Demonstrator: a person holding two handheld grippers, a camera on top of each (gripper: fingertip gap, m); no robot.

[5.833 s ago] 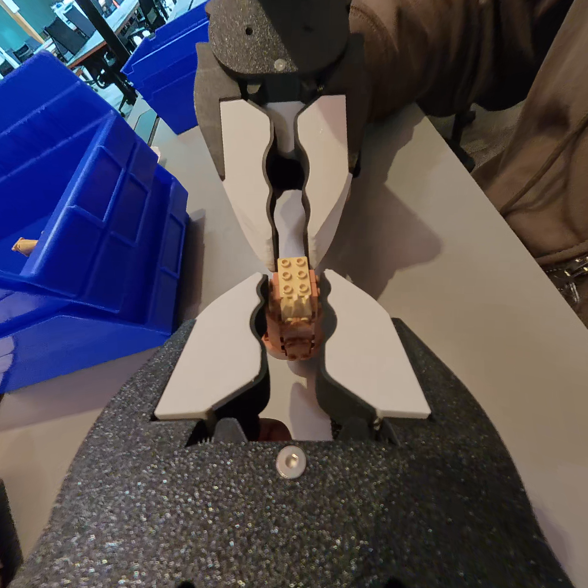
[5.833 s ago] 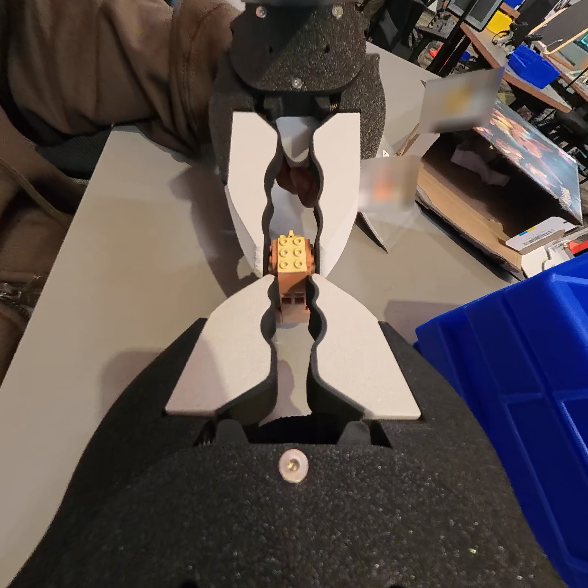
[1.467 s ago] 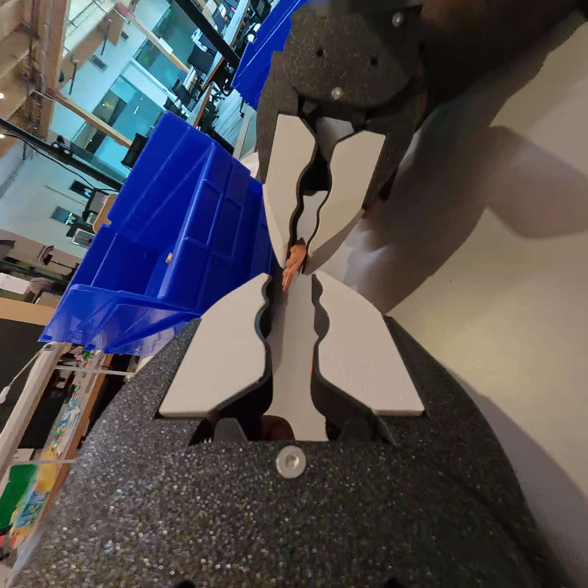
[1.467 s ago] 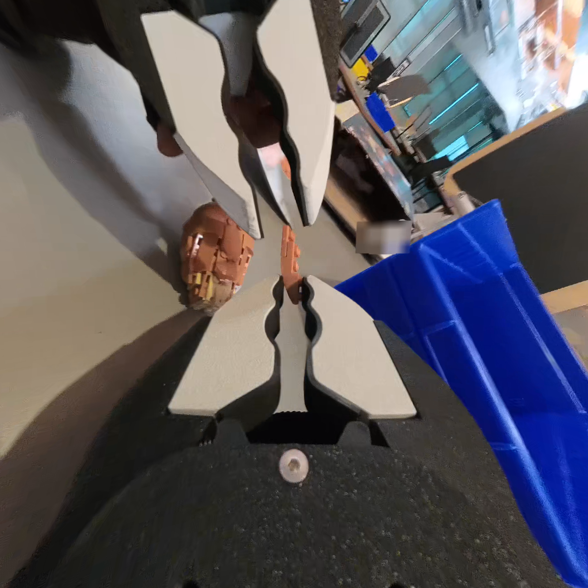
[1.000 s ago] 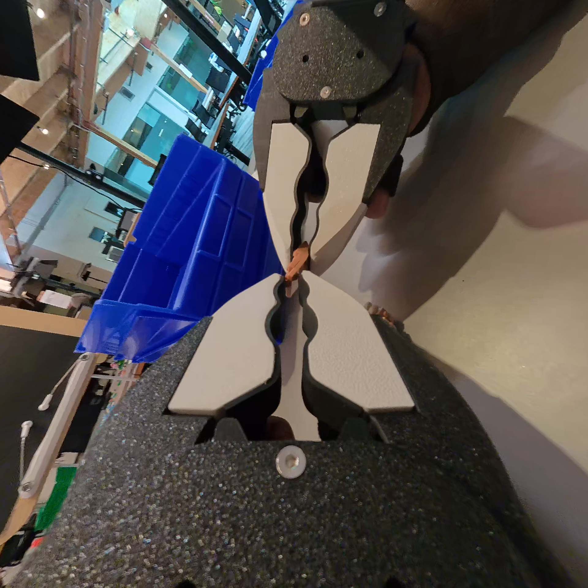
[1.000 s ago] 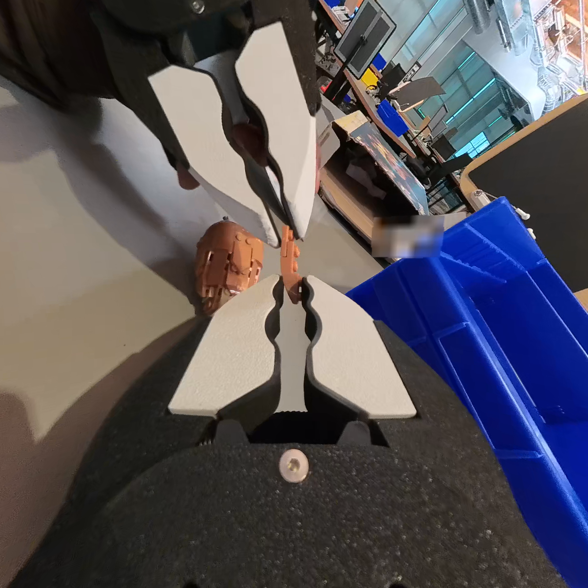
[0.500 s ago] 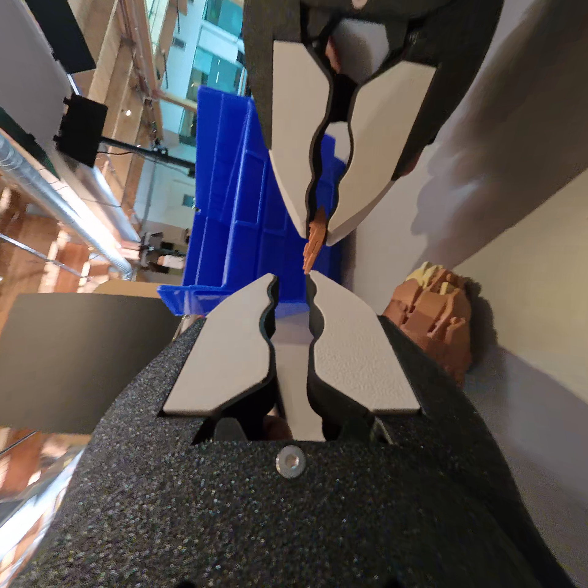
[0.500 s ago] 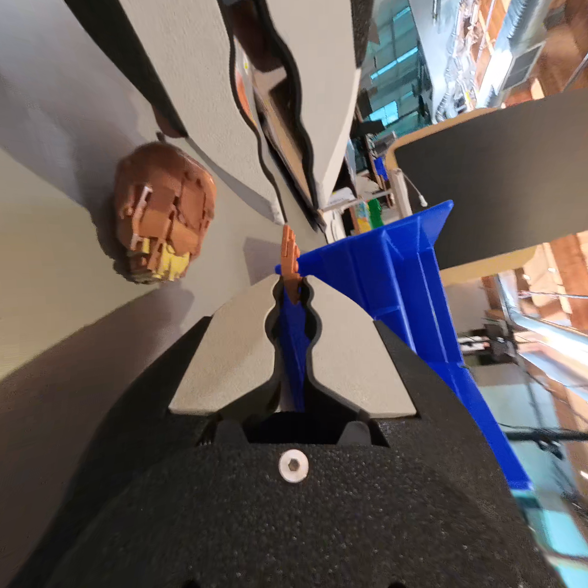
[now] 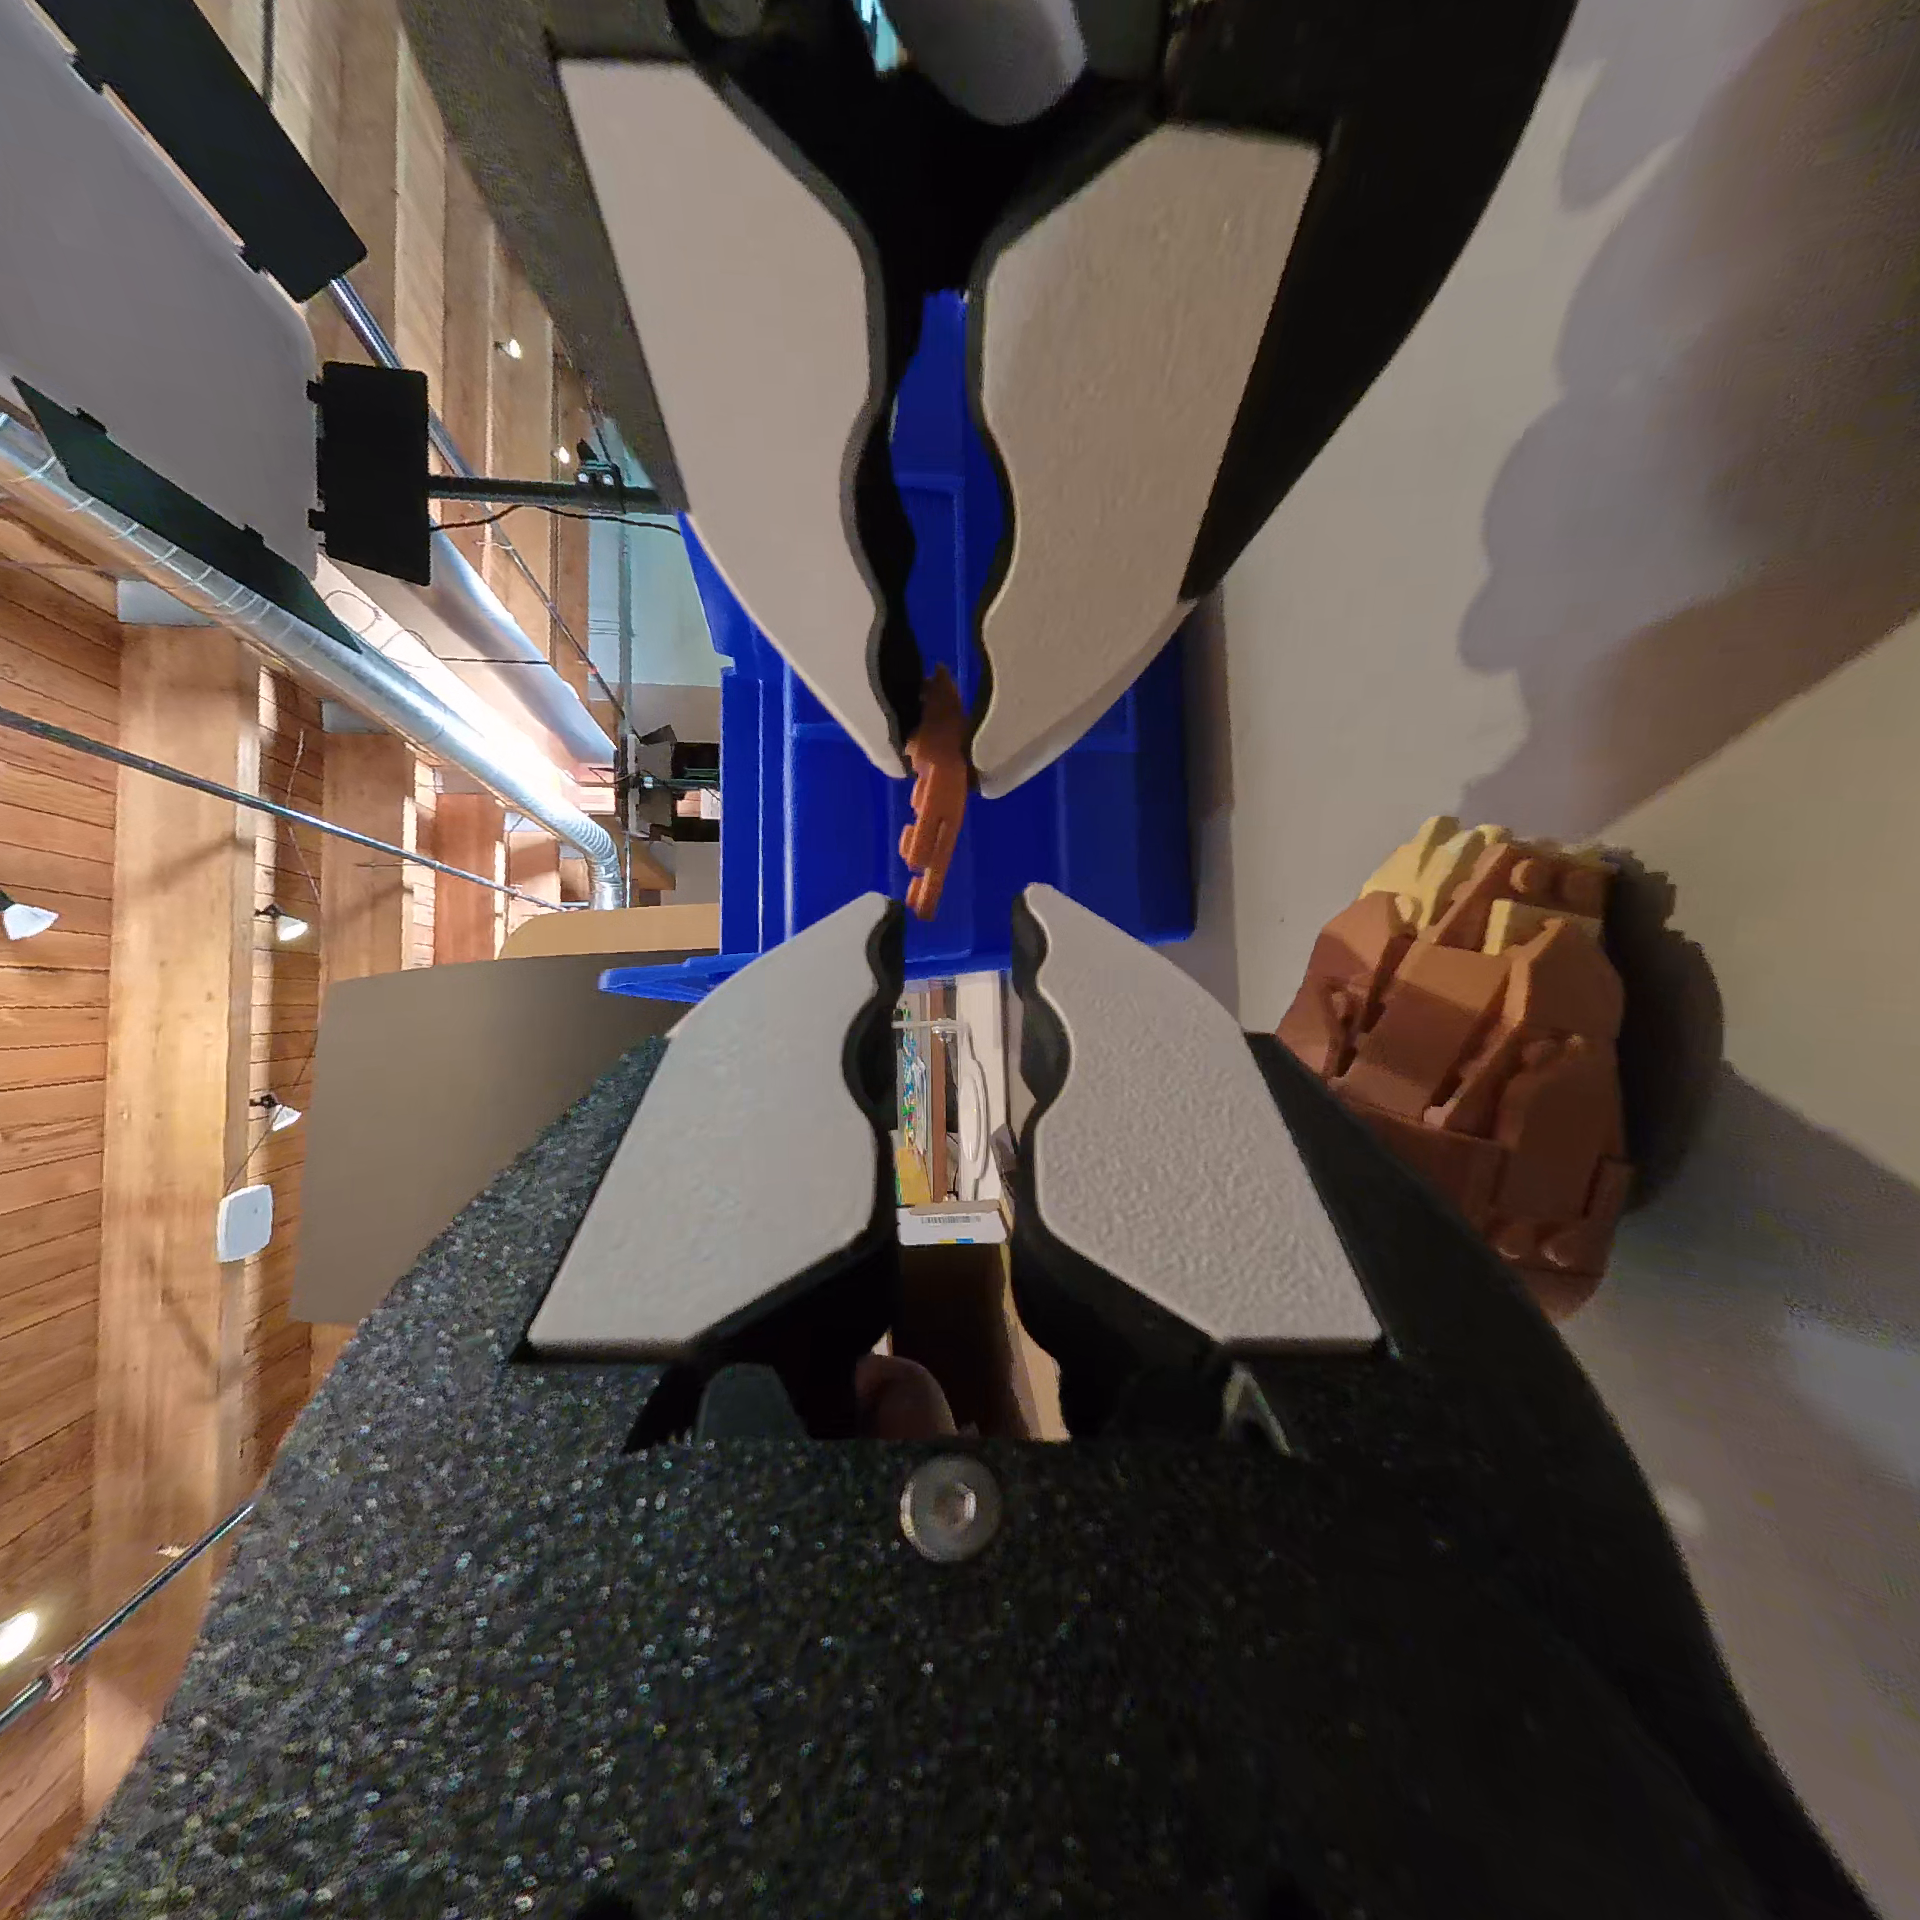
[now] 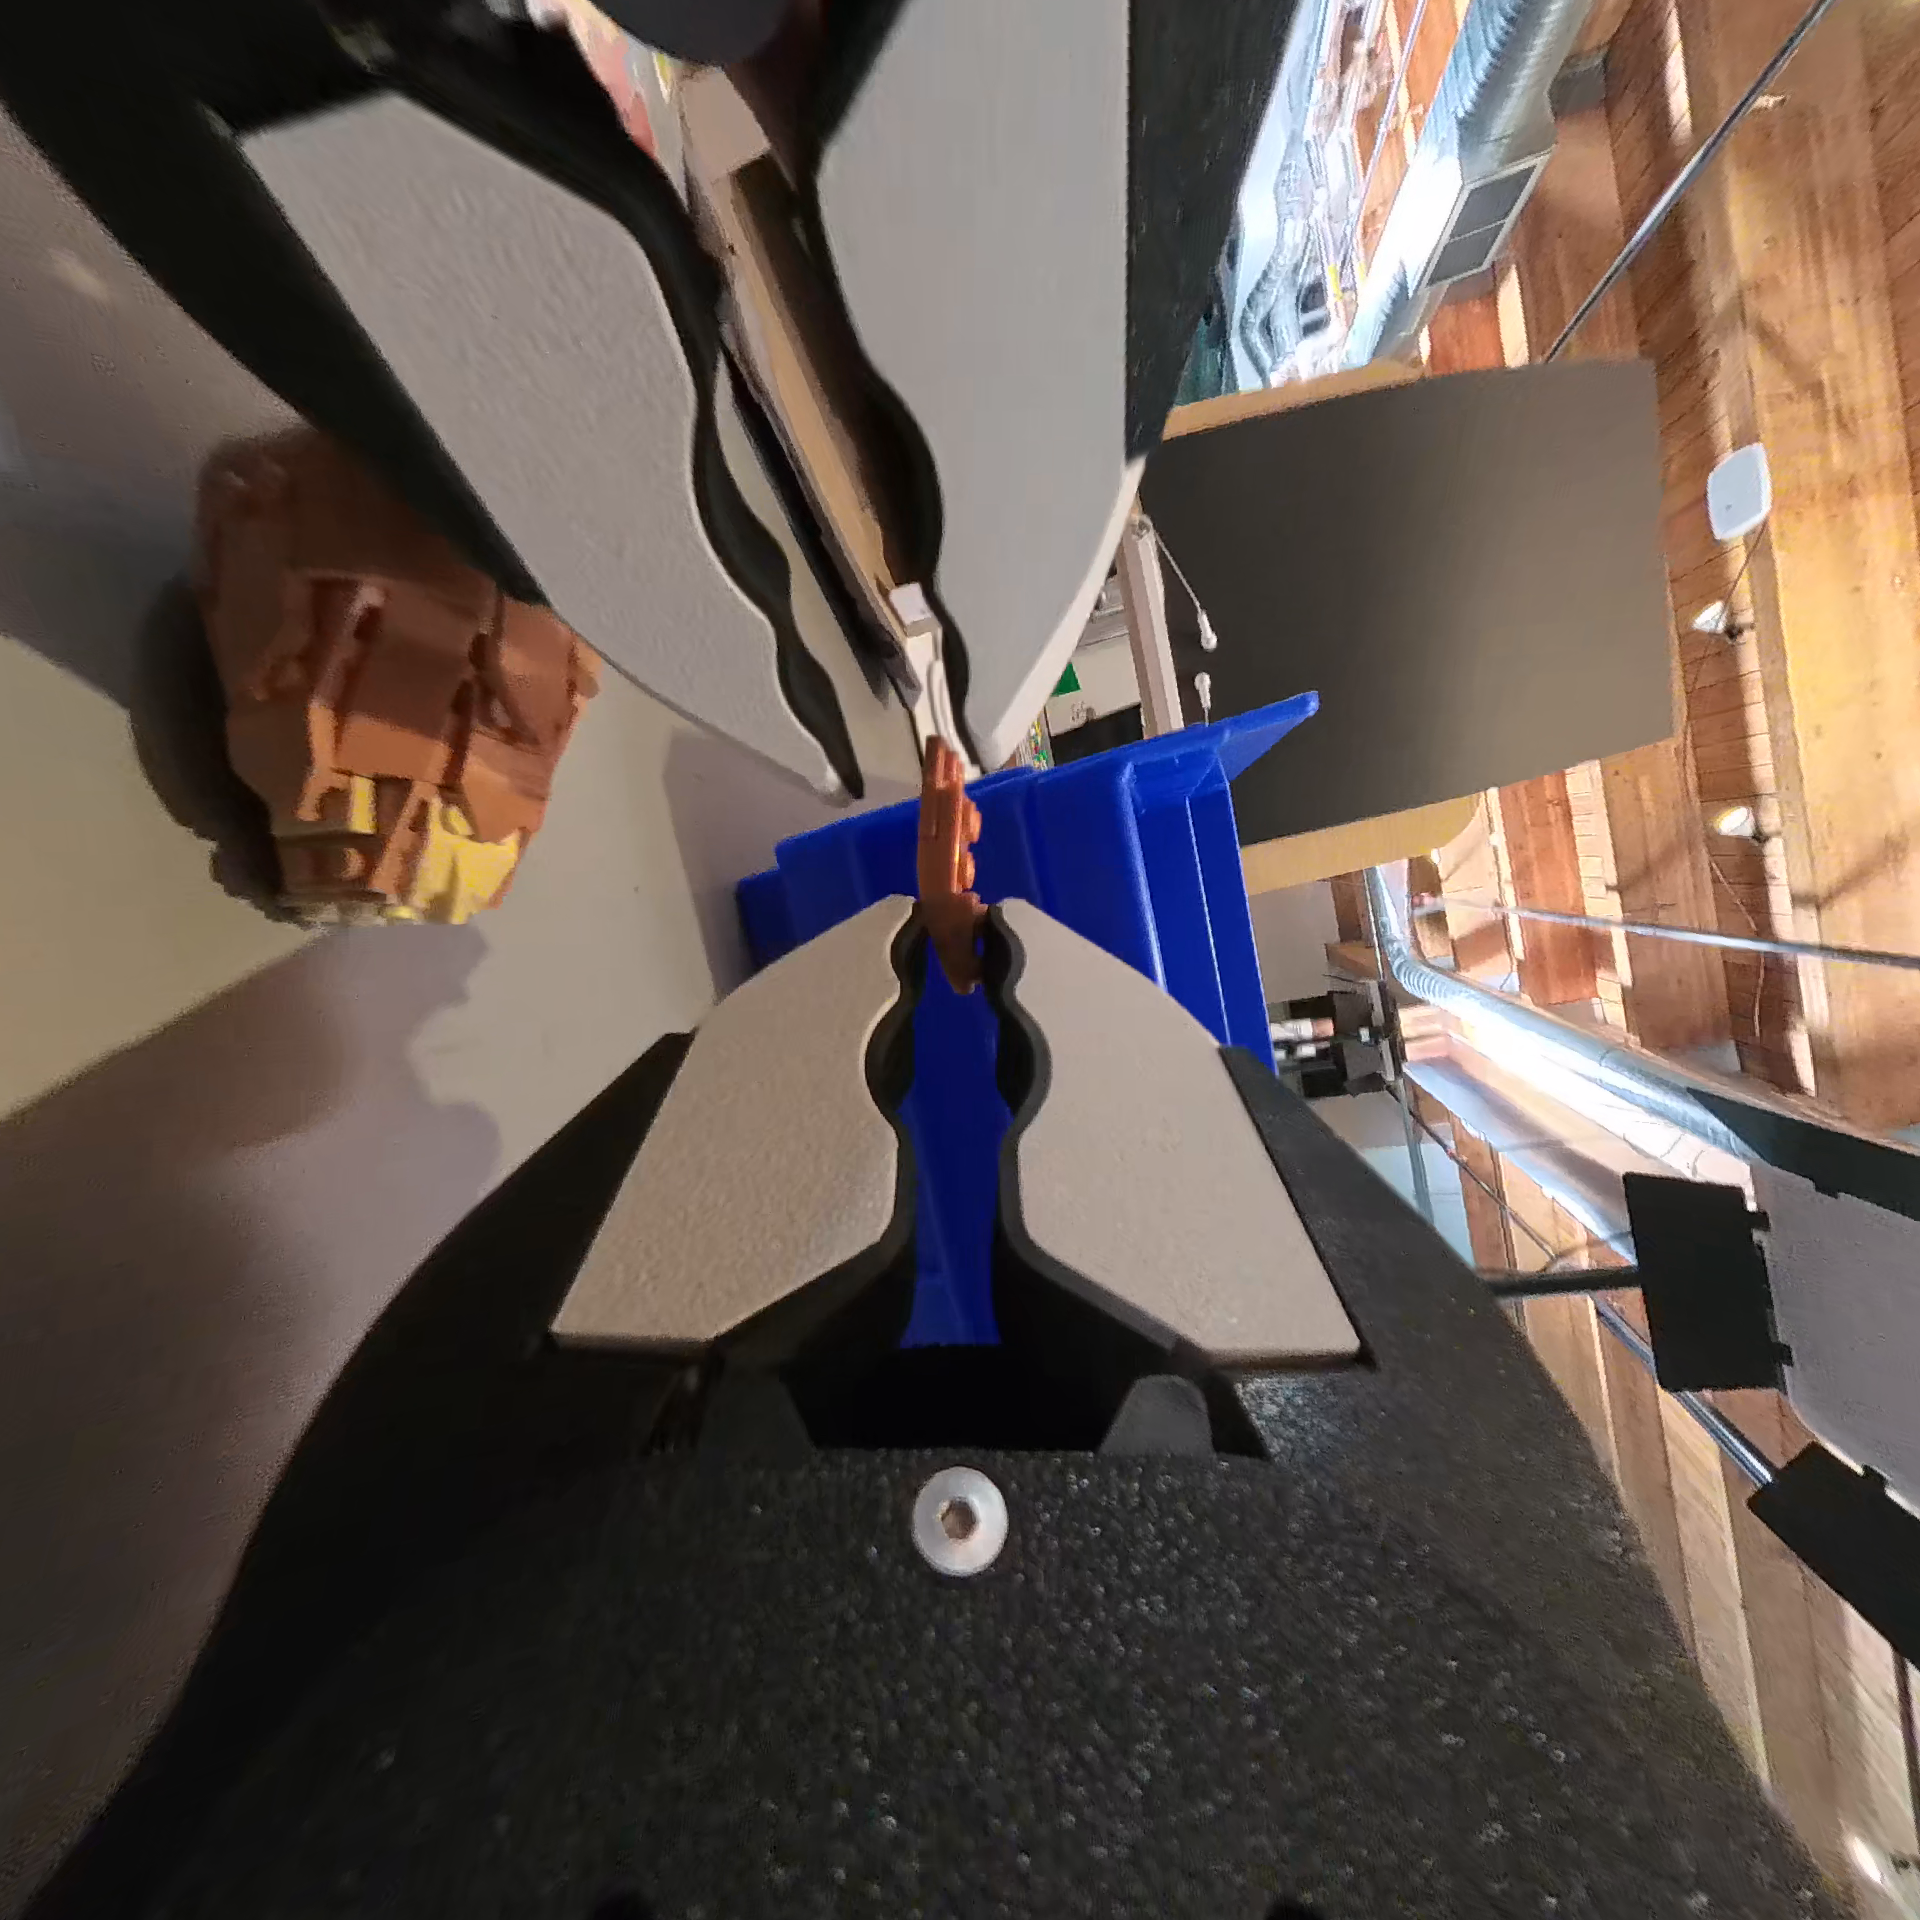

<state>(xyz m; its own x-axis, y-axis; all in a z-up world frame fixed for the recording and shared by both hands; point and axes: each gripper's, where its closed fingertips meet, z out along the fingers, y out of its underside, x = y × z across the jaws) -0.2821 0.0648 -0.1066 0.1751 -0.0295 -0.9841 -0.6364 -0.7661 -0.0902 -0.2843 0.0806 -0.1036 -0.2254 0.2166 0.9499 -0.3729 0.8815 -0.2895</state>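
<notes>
Since half a second ago, my left gripper (image 9: 951,904) has spread its fingers, empty, just off the thin orange plate (image 10: 948,862). My right gripper (image 10: 951,920) pinches that plate. Nearby, the brown brick model (image 9: 1475,1081) rests on the grey table (image 9: 1714,727), blue bin (image 10: 1122,842) behind.

1. Indoor workshop or lab w/ industrial loft look: wood-plank walls (image 9: 62,935) and timber beams.
2. Exposed silver duct pipe (image 9: 343,665) runs along ceiling, w/ small spot lamps (image 9: 26,920).
3. Blue plastic parts bin (image 10: 1122,831) sits on pale grey worktable (image 9: 1714,675).
4. Dark partition panel (image 10: 1403,582) behind; cluttered desks beyond, blurred.
</notes>
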